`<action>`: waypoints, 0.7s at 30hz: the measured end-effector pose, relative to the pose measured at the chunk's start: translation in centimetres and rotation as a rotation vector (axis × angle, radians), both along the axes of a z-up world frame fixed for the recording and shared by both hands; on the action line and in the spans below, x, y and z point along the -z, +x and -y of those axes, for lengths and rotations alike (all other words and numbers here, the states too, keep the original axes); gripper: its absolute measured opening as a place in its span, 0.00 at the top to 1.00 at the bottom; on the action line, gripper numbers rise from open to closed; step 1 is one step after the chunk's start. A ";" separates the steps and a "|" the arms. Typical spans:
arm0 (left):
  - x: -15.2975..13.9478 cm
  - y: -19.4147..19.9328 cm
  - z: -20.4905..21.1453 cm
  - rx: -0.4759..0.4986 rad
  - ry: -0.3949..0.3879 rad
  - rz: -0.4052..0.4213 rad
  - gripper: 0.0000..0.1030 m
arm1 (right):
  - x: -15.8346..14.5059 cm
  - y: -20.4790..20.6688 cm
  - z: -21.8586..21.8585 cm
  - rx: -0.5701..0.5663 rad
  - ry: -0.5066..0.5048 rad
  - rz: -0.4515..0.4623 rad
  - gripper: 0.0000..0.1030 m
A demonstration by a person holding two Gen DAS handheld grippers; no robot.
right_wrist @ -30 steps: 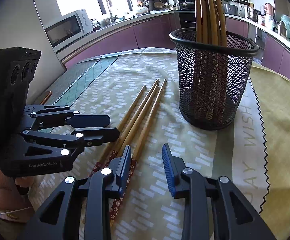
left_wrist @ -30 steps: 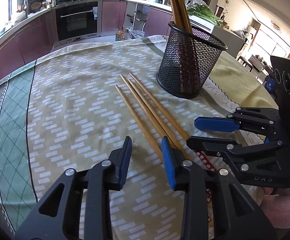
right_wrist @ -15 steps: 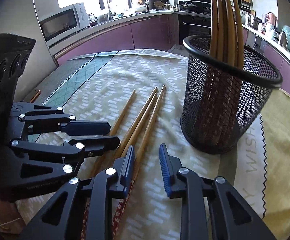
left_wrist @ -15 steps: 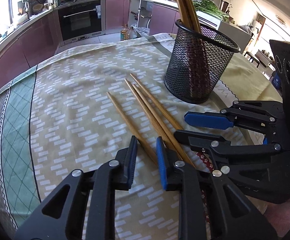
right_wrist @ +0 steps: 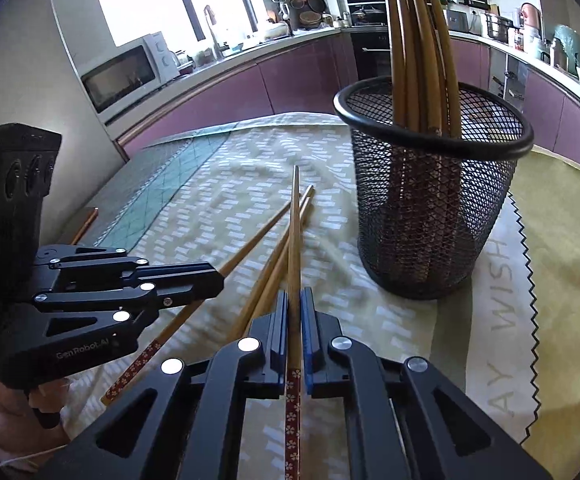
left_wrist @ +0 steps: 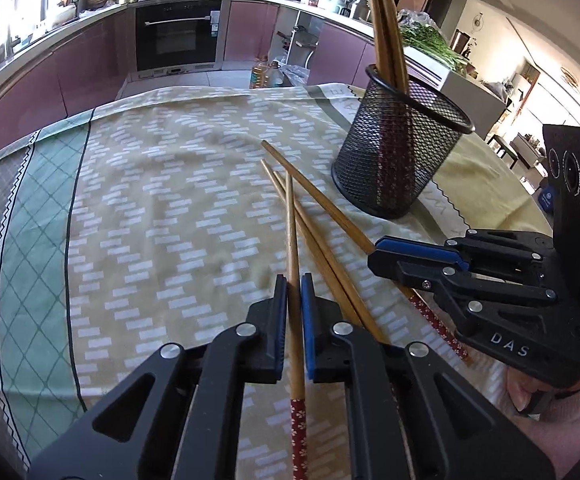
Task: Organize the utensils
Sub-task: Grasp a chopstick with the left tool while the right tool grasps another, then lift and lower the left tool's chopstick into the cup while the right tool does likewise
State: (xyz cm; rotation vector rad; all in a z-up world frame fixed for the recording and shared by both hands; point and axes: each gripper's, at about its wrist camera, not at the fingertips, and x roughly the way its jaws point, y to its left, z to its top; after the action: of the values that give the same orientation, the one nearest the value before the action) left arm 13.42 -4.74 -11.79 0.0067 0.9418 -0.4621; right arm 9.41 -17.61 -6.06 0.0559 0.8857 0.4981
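Note:
My left gripper (left_wrist: 294,280) is closing its jaws on a bamboo chopstick (left_wrist: 291,232), pads pressing both sides; its red patterned end trails back under the gripper. My right gripper (right_wrist: 295,294) is closing the same way on another chopstick (right_wrist: 295,232). Each shows in the other's view, the right gripper (left_wrist: 374,256) at the right and the left gripper (right_wrist: 220,280) at the left. Two loose chopsticks (left_wrist: 318,240) lie side by side on the cloth between them. The black mesh cup (left_wrist: 398,160) stands upright beyond, with several chopsticks in it.
A patterned tablecloth (left_wrist: 150,200) covers the table, with a green checked border at the left. A person's hand (left_wrist: 530,396) holds the right gripper. Purple kitchen cabinets, an oven and a microwave (right_wrist: 122,76) stand beyond the table's far edge.
Both grippers went from open to shut, each pinching one chopstick. The two gripped chopsticks have swung out of the row and now point straight ahead along the fingers.

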 end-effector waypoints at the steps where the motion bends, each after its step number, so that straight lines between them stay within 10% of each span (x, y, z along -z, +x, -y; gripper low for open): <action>1: 0.0 -0.1 0.1 0.008 0.001 -0.002 0.92 | 0.0 -0.2 -0.1 -0.011 -0.007 -0.001 0.95; 21: 0.7 0.8 1.8 0.098 0.055 -0.030 0.92 | 0.6 2.0 -1.1 -0.074 -0.038 -0.037 0.94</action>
State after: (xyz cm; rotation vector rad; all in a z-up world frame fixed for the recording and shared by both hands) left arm 14.22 -6.55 -12.47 0.0961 0.9860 -0.5279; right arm 11.37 -16.47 -6.70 -0.0023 0.9355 0.5505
